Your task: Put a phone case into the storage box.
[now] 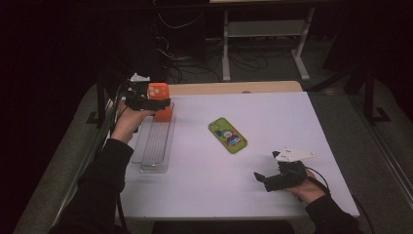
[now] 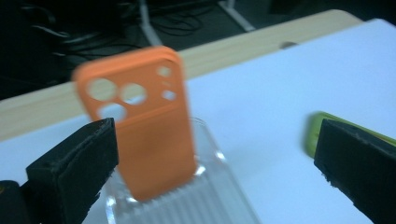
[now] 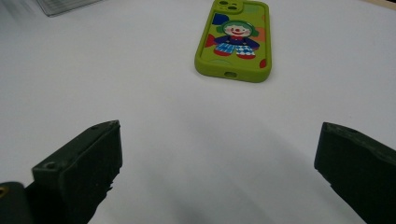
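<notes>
White tabletop under both sets of jaws, wooden edge strip along far side. Beyond jaws: dark room, grey floor, tangled cables, white metal stand legs. Dim light, black surroundings either side.

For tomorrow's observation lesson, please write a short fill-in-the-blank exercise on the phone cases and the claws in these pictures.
1. The orange phone case stands upright in the clear ____.
2. The green phone case lies flat on the ____ table.
3. The left claw has its jaws ____, gripping nothing.
4. The green case bears a picture of a ____.

Missing words: rack; white; open; clown
</notes>
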A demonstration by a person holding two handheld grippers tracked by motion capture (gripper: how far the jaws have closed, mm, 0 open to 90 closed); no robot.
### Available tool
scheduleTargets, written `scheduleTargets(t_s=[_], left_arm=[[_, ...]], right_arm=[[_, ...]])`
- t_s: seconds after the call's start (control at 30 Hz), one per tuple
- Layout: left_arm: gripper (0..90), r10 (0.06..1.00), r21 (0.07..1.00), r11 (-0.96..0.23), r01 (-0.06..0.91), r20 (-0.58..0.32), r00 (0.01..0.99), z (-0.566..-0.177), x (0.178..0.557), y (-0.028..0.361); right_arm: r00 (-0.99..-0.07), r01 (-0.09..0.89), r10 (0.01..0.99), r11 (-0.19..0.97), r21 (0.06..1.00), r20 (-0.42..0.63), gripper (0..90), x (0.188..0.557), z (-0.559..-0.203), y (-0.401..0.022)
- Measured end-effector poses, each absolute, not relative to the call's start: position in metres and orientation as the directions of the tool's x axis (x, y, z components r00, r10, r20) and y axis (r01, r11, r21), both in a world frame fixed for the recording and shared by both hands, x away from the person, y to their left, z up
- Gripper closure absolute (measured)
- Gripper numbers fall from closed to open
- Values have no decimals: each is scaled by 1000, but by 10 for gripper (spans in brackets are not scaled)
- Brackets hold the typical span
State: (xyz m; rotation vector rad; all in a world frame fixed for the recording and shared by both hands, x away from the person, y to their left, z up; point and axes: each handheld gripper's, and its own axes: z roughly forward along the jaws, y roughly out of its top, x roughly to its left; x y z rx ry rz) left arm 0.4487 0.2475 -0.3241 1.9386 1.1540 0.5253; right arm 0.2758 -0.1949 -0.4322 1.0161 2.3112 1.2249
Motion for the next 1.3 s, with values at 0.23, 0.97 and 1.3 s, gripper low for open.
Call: scheduleTargets(t_s=[0.23, 0.97, 1.3], left_arm=[[0, 816, 810, -299, 504, -57, 575, -327, 422, 234], [0, 591, 827, -410, 384, -80, 803, -352, 356, 174], [0, 486, 813, -480, 330, -66, 872, -377, 329, 151]], right_arm=[[-689, 438, 724, 377, 816, 36, 0, 276, -432, -193], [-680, 470, 731, 374, 800, 58, 0, 279, -432, -193], [-651, 508, 754, 351, 787, 83, 0, 283, -425, -188]])
